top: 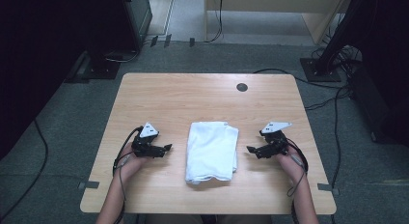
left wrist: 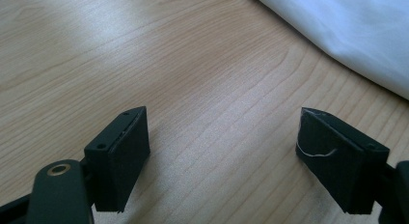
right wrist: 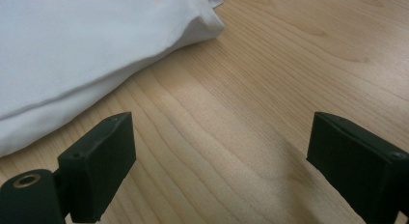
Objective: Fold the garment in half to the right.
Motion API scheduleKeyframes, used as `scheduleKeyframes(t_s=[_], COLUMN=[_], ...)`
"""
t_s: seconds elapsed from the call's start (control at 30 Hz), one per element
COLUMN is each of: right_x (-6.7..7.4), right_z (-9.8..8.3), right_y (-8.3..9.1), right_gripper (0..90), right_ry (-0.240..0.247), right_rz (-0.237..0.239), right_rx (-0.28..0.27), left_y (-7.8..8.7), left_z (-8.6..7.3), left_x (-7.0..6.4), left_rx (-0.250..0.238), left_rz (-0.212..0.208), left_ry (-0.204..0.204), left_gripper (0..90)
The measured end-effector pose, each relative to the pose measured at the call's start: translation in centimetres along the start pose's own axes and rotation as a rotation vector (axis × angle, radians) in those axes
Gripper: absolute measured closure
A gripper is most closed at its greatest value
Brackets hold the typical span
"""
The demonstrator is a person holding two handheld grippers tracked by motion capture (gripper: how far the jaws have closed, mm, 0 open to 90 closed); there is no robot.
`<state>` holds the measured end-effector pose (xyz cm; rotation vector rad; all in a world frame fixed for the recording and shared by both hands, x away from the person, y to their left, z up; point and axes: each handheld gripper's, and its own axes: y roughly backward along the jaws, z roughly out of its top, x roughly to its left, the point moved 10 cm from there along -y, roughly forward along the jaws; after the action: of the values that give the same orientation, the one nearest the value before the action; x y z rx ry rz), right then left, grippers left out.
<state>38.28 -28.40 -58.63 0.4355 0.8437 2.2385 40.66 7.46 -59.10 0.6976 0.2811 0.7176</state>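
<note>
Both my grippers, left (top: 168,147) and right (top: 249,149), gape empty, flanking the folded white cloth (top: 212,151), whose long axis runs away from me.

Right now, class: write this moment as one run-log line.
left gripper: open, beside cloth, apart | right gripper: open, beside cloth, apart | folded white cloth: flat at table centre, untouched

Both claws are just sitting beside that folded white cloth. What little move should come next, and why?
Probably ease both in toward the folded white cloth. The left gripper and right gripper flank it on the light wooden table, jaws wide open and pointed at its side edges, with bare wood between them and the fabric.
</note>
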Motion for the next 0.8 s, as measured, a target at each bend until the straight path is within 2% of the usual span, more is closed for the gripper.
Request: scheduleKeyframes(t_s=[0.33, 0.8], right_x=[-0.35, -0.99], right_z=[-0.15, -0.55], right_y=[0.33, 0.86], right_gripper=[9.9, 9.9], right_ry=[0.001, 0.0], right_rz=[-0.005, -0.021], right_rx=[-0.006, -0.002], left_y=[0.08, 0.03], left_z=[0.0, -0.05], left_x=[0.14, 0.08], left_rx=[-0.005, 0.003], left_rz=[-0.004, 0.01], left_ry=[0.013, 0.001], left_gripper=[19.3, 19.3])
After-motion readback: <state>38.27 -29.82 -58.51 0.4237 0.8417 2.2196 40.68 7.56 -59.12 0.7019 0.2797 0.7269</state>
